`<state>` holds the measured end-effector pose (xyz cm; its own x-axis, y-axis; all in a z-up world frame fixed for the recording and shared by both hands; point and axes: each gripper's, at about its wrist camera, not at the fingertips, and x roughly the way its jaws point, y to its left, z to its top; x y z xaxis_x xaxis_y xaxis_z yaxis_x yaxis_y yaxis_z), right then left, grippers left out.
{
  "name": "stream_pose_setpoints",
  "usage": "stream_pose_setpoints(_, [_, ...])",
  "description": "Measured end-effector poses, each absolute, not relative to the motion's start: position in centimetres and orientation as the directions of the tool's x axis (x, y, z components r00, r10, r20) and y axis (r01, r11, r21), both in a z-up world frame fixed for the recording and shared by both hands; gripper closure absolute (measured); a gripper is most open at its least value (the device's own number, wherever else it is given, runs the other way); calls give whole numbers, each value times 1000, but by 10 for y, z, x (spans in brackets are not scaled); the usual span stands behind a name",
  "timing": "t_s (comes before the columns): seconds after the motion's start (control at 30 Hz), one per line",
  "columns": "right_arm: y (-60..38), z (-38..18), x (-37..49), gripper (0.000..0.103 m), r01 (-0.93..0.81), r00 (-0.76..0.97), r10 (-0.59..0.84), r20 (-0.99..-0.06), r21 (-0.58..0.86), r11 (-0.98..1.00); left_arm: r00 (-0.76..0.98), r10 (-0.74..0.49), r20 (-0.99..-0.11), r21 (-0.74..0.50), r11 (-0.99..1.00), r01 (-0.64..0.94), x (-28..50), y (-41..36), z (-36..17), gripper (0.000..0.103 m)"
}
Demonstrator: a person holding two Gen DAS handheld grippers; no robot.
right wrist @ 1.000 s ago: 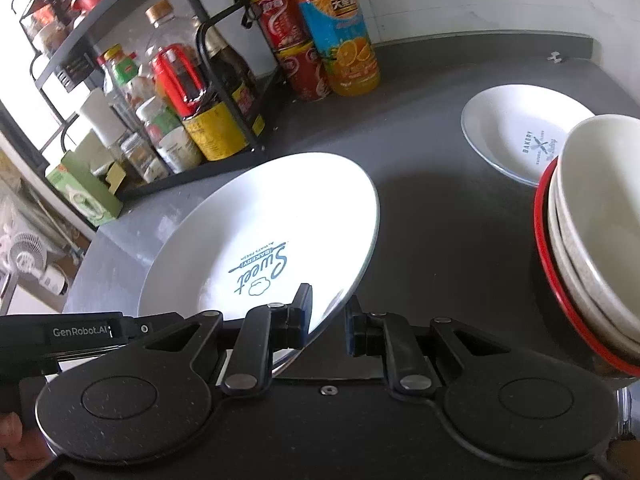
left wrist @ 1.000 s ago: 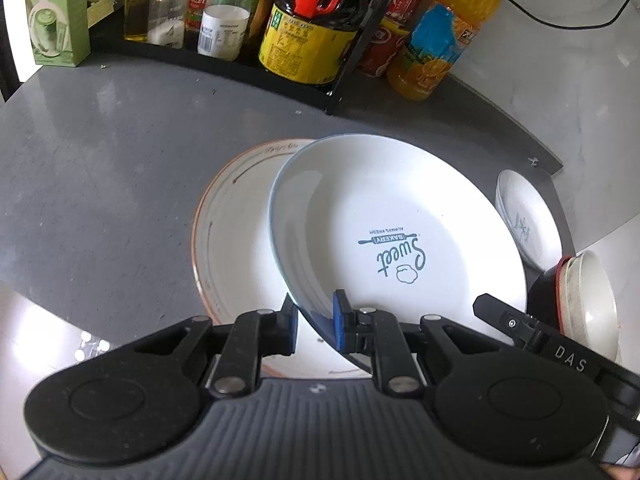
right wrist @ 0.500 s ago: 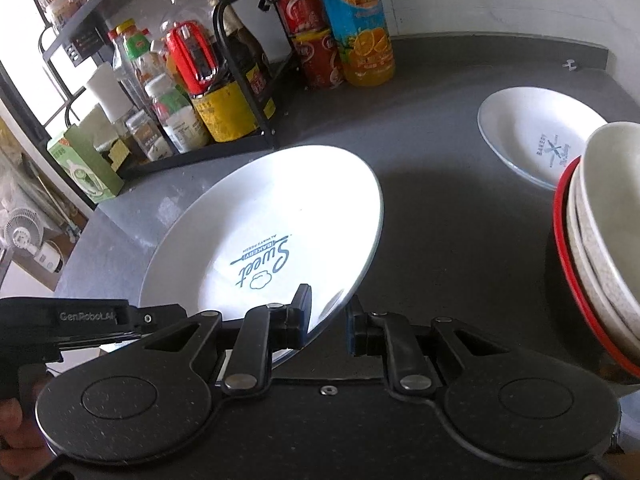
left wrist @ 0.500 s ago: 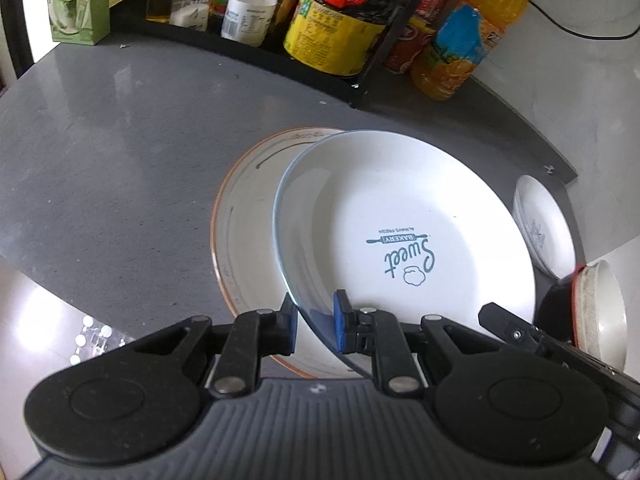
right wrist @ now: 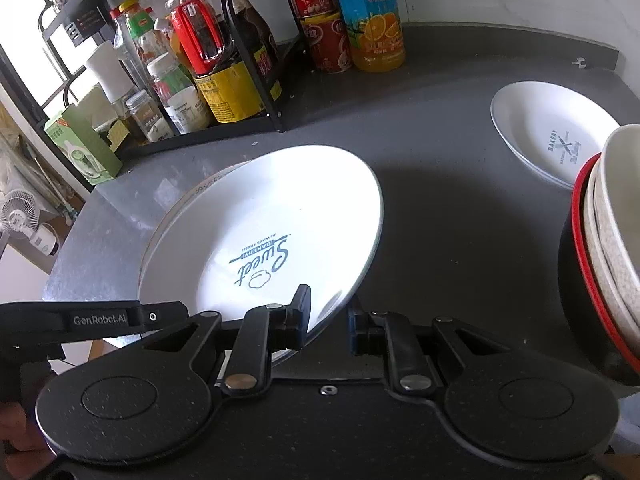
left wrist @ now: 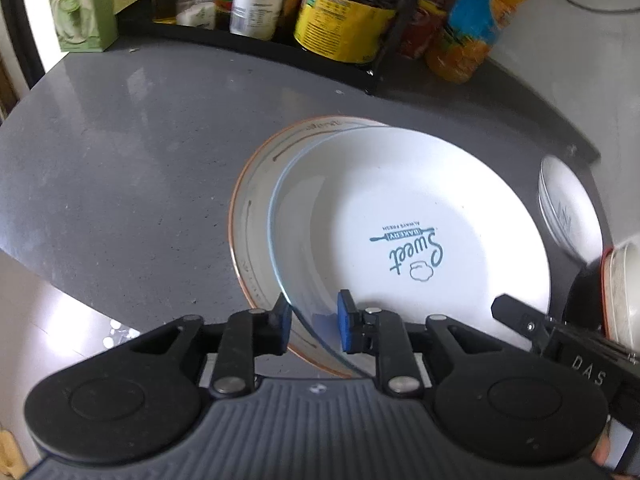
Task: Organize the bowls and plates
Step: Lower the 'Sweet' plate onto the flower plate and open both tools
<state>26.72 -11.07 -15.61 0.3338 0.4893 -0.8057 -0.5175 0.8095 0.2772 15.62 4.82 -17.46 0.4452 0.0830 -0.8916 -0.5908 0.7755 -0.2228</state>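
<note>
The white round ceramic plate with the thin blue rim [left wrist: 400, 220] hangs tilted over the larger white plate with the copper-coloured rim [left wrist: 256, 208], which lies flat on the dark grey speckled countertop [left wrist: 120, 128]; it looks partly lowered onto that plate, probably to stack the two; whether they already touch I cannot tell. The left gripper [left wrist: 312, 326] straddles its near edge with blue pads a little apart, the rim passing between them; the right gripper [right wrist: 326, 320] has its left pad against the rim and its right pad seemingly clear, so whether it clamps I cannot tell; two holds on opposite edges likely steady the plate. Its centre reads "Sweet", "BAKERY", "ALWAYS FRESH" in blue; the left tool's body reads "GenRobot.AI". Further right lie a smaller white plate [right wrist: 552, 132] marked "BAKERY" and nested pale bowls in a red-rimmed one [right wrist: 600, 248]; behind, an orange juice bottle [right wrist: 372, 16] beside a black wire rack [right wrist: 256, 60].
</note>
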Motion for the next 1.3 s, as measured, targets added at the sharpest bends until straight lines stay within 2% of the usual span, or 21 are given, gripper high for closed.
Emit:
stream_pose_setpoints(0.13, [-111, -155, 270, 86, -528, 331, 488, -807, 271, 805, 440, 49, -897, -251, 761, -598, 155, 54, -172, 74])
stream_pose_setpoints(0.27, [-110, -155, 269, 89, -539, 342, 473, -812, 243, 807, 457, 106, -883, -226, 758, -612, 153, 59, -159, 49])
stream_pose_setpoints(0.37, [-108, -154, 270, 89, -544, 337, 467, -818, 235, 805, 479, 125, -869, -242, 737, -631, 154, 71, -149, 38])
stream_pose_setpoints(0.73, [-101, -161, 271, 89, -522, 330, 436, -837, 223, 824, 434, 137, -891, -194, 748, -634, 175, 100, -166, 36])
stream_pose_setpoints(0.9, [-94, -161, 269, 88, -510, 347, 394, -851, 182, 841, 370, 167, -914, -131, 740, -660, 178, 110, -183, 35])
stream_pose_setpoints(1.03, [-87, -162, 266, 86, -503, 366, 353, -861, 136, 853, 395, 139, -908, -173, 735, -656, 175, 119, -188, 35])
stream_pose_setpoints(1.17, [-83, -167, 265, 77, -493, 368, 326, -871, 115, 863, 402, 161, -902, -159, 740, -653, 175, 122, -186, 35])
stream_pose_setpoints(1.3, [-74, -173, 265, 77, -479, 351, 306, -885, 111, 871, 415, 169, -894, -157, 749, -644, 176, 130, -184, 37])
